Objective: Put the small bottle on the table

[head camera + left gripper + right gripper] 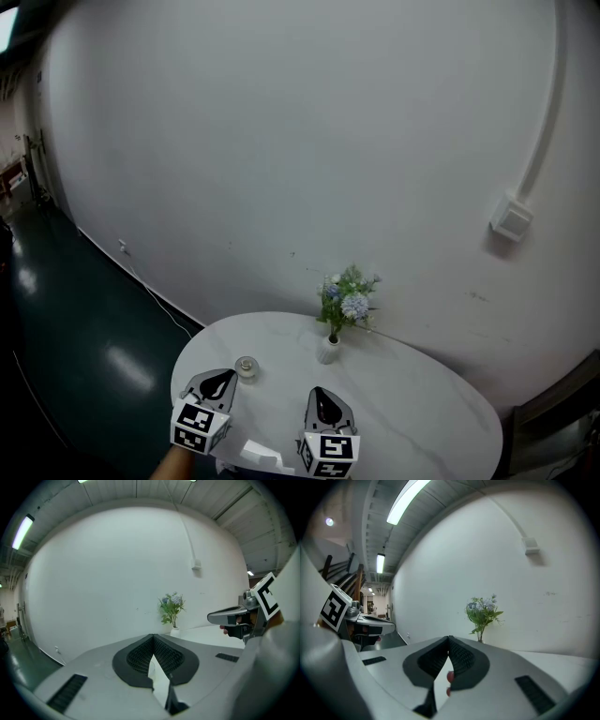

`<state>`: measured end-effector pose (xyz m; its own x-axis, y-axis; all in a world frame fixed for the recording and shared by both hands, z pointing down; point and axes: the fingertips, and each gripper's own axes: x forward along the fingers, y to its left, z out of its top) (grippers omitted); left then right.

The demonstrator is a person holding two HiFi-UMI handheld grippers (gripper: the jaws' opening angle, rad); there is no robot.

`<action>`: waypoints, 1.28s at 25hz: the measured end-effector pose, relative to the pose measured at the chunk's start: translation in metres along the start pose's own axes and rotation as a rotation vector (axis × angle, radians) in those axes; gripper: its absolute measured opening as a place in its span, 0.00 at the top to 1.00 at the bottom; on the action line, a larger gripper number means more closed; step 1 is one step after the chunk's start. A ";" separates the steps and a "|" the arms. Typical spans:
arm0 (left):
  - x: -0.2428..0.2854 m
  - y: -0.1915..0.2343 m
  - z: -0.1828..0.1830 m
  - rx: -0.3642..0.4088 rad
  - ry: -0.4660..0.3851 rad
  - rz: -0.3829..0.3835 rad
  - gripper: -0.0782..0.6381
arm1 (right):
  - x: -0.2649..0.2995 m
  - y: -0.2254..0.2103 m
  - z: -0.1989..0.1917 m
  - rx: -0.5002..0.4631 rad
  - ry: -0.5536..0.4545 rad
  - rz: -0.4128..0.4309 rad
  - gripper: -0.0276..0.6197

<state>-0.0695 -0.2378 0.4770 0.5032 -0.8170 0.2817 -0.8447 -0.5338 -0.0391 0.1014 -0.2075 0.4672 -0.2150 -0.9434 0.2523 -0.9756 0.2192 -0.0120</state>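
The left claw (153, 637) is pressed together on nothing, and so is the right claw (449, 639). Just beyond the left claw's tip, the small bottle (246, 367) stands upright near the desk's (422, 403) left edge. It looks light, rigid and smooth, probably slippery, so a pinch across its body below the cap should suit. Only the head view shows it; the gripper views catch the flower vase (174, 631) instead.

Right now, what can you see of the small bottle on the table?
The small bottle is a squat, pale, roundish thing, too small to tell its material. It stands upright on the white table near its left edge, just right of the left gripper, apparently untouched, and well left of the flower vase.
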 end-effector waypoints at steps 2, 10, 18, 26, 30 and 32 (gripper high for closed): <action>-0.004 -0.003 0.002 0.008 -0.004 0.004 0.88 | -0.005 -0.001 0.003 -0.011 -0.010 0.006 0.86; -0.023 -0.011 0.005 0.008 -0.034 0.018 0.88 | -0.024 -0.002 0.010 -0.050 -0.047 0.001 0.86; -0.034 -0.017 0.008 0.021 -0.044 0.040 0.88 | -0.030 0.000 0.010 -0.062 -0.063 0.039 0.86; -0.035 -0.023 0.007 0.031 -0.043 0.047 0.88 | -0.033 -0.001 0.009 -0.064 -0.067 0.057 0.86; -0.032 -0.025 0.007 0.037 -0.041 0.050 0.88 | -0.030 -0.005 0.007 -0.065 -0.065 0.066 0.86; -0.032 -0.026 0.006 0.037 -0.037 0.052 0.88 | -0.029 -0.006 0.006 -0.067 -0.065 0.070 0.86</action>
<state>-0.0630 -0.1992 0.4634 0.4655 -0.8512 0.2424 -0.8632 -0.4971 -0.0880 0.1128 -0.1830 0.4542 -0.2869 -0.9389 0.1899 -0.9535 0.2990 0.0375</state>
